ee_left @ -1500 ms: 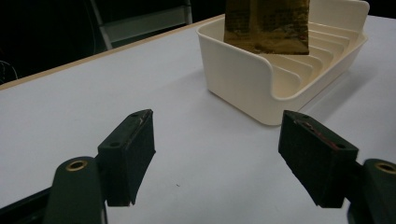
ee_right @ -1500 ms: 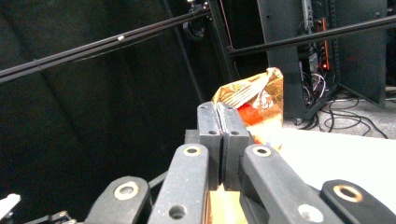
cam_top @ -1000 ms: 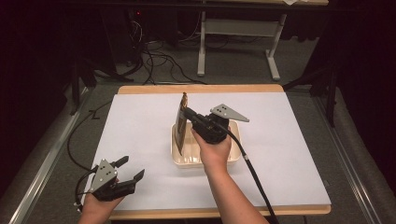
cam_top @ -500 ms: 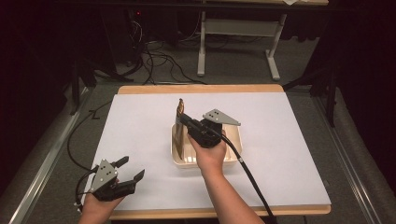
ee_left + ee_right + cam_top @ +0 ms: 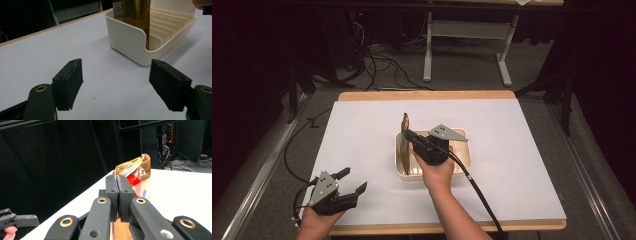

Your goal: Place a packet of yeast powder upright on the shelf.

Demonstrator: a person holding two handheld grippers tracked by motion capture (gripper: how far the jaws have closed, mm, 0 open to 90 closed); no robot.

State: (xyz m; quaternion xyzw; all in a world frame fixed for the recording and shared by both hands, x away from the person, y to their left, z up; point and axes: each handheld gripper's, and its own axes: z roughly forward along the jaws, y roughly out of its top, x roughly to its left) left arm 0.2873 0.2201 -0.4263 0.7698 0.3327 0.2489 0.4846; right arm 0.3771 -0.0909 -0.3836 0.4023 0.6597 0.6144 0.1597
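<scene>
The right claw (image 5: 408,135) was clamped on a gold packet (image 5: 135,170), its jaws pressed flat together on the thin film below the crimped top edge. The packet stood upright in the left end slot of a cream rack (image 5: 462,160), which sat near the middle of the counter (image 5: 522,150), slightly toward its near edge. The left claw (image 5: 351,181) rested at the near left corner, jaws wide apart and holding nothing. The packet appeared light, thin and flexible, with a slick foil skin liable to crumple or slide; a hold on the flat sealed margin near the top, as here, seemed the firmest. The rack's ribs (image 5: 162,22) probably kept it from tipping.
</scene>
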